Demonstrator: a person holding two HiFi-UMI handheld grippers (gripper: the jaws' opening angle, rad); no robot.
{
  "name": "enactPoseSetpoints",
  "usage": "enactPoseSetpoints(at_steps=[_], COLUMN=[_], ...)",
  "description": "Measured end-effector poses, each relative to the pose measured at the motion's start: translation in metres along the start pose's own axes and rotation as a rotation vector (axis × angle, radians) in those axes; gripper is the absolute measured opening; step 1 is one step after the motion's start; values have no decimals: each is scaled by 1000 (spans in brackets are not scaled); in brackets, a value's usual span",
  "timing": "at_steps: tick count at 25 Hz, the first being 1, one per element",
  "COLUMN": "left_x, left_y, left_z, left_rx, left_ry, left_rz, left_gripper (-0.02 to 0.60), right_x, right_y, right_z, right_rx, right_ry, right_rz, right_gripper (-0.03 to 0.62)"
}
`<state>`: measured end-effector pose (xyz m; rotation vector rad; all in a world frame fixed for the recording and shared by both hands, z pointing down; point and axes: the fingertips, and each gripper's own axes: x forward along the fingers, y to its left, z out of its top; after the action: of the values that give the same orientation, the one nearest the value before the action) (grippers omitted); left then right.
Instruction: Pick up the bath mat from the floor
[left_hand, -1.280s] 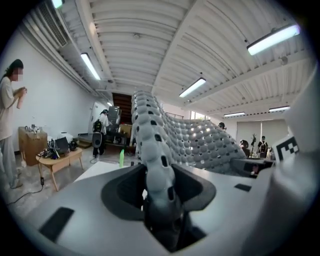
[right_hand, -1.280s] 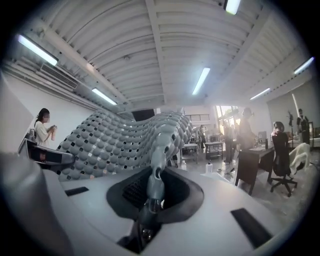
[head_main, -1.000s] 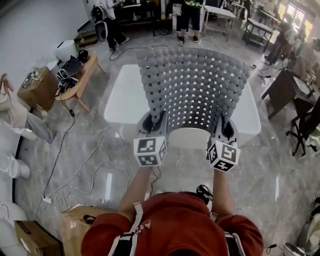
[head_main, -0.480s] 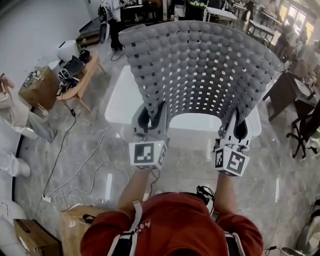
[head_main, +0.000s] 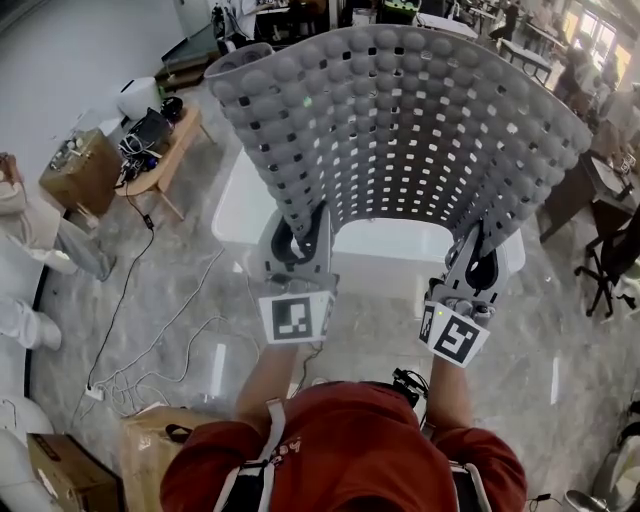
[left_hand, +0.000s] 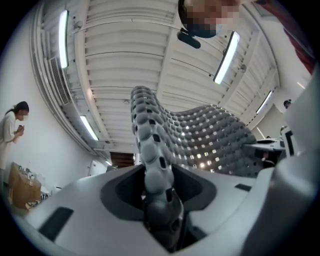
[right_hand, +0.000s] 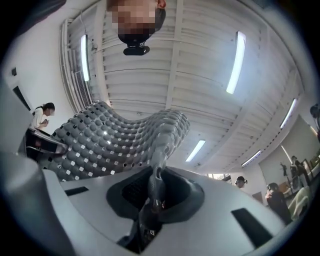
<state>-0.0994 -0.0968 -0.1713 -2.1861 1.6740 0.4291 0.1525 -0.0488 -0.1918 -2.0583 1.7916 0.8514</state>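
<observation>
The grey bath mat (head_main: 400, 130) is off the floor — it is held up in the air in front of the person, curved like an arch above a white table (head_main: 240, 200). The left gripper (head_main: 300, 235) is clenched on the mat's lower left edge, the bumpy rim pinched between its jaws. The right gripper (head_main: 475, 262) grasps the lower right edge — its jaws are nearly together on the thin rim.

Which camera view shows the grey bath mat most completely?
The head view: the bath mat spreads almost whole, held up by the left tool and right tool. Each gripper view shows only its pinched edge and a curved part behind.
</observation>
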Motion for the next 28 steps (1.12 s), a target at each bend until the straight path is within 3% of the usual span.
enactPoseSetpoints(at_steps=[15, 28], left_x=[1, -2], left_y=[1, 2], left_z=[-4, -10], left_rx=[-29, -4], left_ry=[21, 38], left_rz=[18, 20], left_gripper=[169, 169], right_x=[1, -1], right_y=[-3, -2], right_z=[-6, -7], right_rx=[13, -2], right_ry=[26, 40], right_rz=[-2, -11], right_gripper=[48, 48])
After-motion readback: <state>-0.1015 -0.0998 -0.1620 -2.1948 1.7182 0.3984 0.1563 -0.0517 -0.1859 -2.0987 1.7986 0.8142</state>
